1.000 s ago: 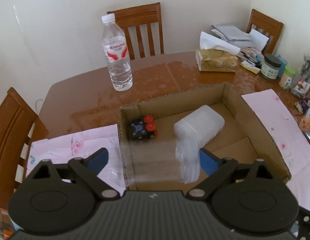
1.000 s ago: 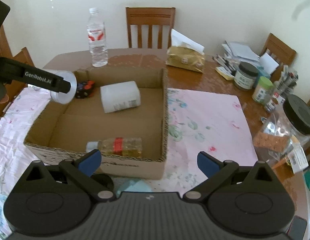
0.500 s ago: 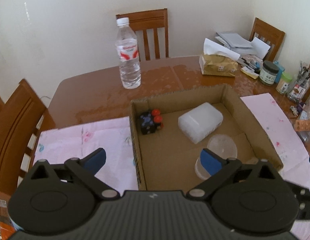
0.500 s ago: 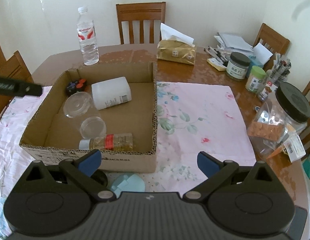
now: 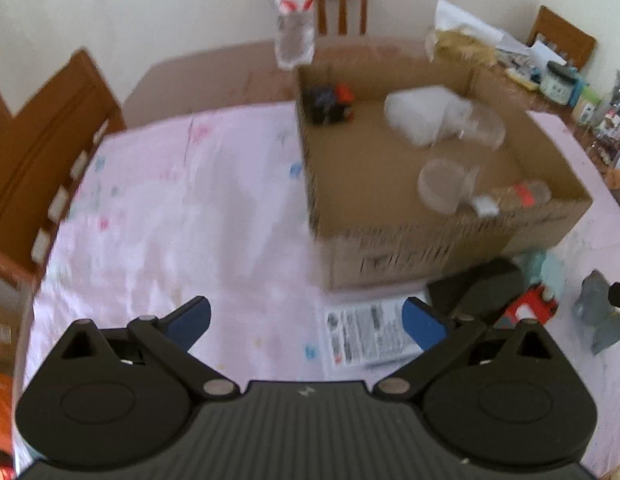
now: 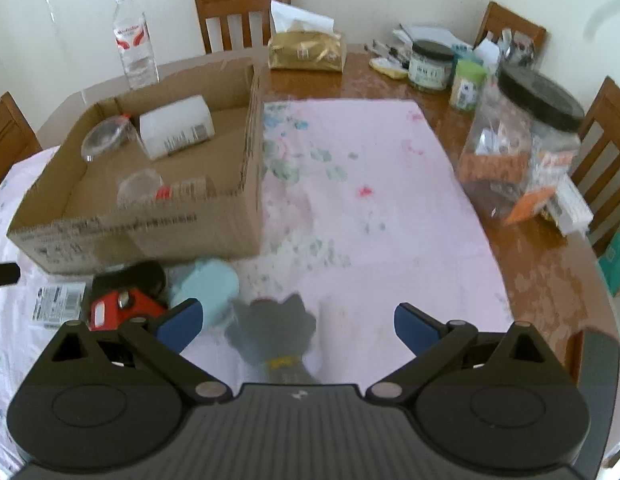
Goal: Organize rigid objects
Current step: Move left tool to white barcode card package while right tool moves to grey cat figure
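Note:
The cardboard box (image 5: 441, 240) (image 6: 142, 236) holds a white container (image 5: 421, 120) (image 6: 176, 130), a black-and-red cube (image 5: 329, 104), two clear round tubs (image 5: 445, 184) (image 6: 140, 186) and a small red-labelled bottle (image 5: 513, 196). In front of the box lie a printed packet (image 5: 365, 332) (image 6: 56, 300), a black item (image 6: 138, 276), a red item (image 6: 122, 310), a light blue item (image 6: 208, 284) and a grey cat-like figure (image 6: 272, 332) (image 5: 597, 316). My left gripper (image 5: 306, 312) hangs open over the pink cloth beside the packet. My right gripper (image 6: 296, 314) is open, with the grey figure between its fingers, untouched.
A water bottle (image 6: 134, 40) and a tissue pack (image 6: 306, 50) stand behind the box. Jars, pens and a big black-lidded jar (image 6: 521, 140) crowd the table's right side. Wooden chairs (image 5: 42, 148) ring the table. Pink cloth (image 6: 369, 184) lies bare right of the box.
A clear tub dropped from my left gripper into the box. Both grippers then drew back and down to the box's near side, bringing the loose items in front of it into view.

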The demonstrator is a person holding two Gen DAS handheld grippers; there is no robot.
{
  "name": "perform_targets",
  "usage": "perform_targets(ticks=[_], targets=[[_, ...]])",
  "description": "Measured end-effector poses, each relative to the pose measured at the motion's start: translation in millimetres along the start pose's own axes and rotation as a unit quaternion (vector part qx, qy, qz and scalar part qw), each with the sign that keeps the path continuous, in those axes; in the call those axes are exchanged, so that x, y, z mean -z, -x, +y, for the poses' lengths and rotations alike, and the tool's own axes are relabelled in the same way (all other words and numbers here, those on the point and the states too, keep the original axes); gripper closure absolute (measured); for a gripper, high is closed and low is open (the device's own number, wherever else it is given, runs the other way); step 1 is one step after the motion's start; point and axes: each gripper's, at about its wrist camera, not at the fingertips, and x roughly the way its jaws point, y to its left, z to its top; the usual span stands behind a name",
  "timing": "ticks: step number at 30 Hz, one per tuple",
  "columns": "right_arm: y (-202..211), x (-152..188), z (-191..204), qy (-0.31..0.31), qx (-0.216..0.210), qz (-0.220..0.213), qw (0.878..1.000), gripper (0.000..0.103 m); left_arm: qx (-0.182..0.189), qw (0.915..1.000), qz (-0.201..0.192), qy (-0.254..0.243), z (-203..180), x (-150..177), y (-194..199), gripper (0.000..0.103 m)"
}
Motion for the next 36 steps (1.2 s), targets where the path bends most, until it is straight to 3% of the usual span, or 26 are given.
perform_targets(ticks=[5,12,21,29,36], targets=[[-10.1,15.7,6.6,0.011,0.003,0.024,1.0,0.0,0.011,0.9993,0.02,0.029,5.4,11.8,-3.2,0.002],[-23.7,30.3,4.3,0.01,0.033,0.046,0.998,0.0,0.025,0.9993,0.024,0.013,-4.1,22.6,-5.8,0.002],[-18.6,40.4,-27.5,-0.024,0.079,0.047,0.995,0.0,0.04,0.998,0.048,-0.005,-22.5,28.0,-23.9,0.002],[-17.3,43.2,-26.5,-0.013,0.05,0.05,0.997,0.0,0.058,0.9966,0.058,-0.009,-37.9,26.5,-42.7,0.002],[-20.6,40.1,-12.2,0.008,0.039,0.048,0.998,0.0,0.032,0.9982,0.049,-0.013,-34.6,24.3,-53.9,0.001]])
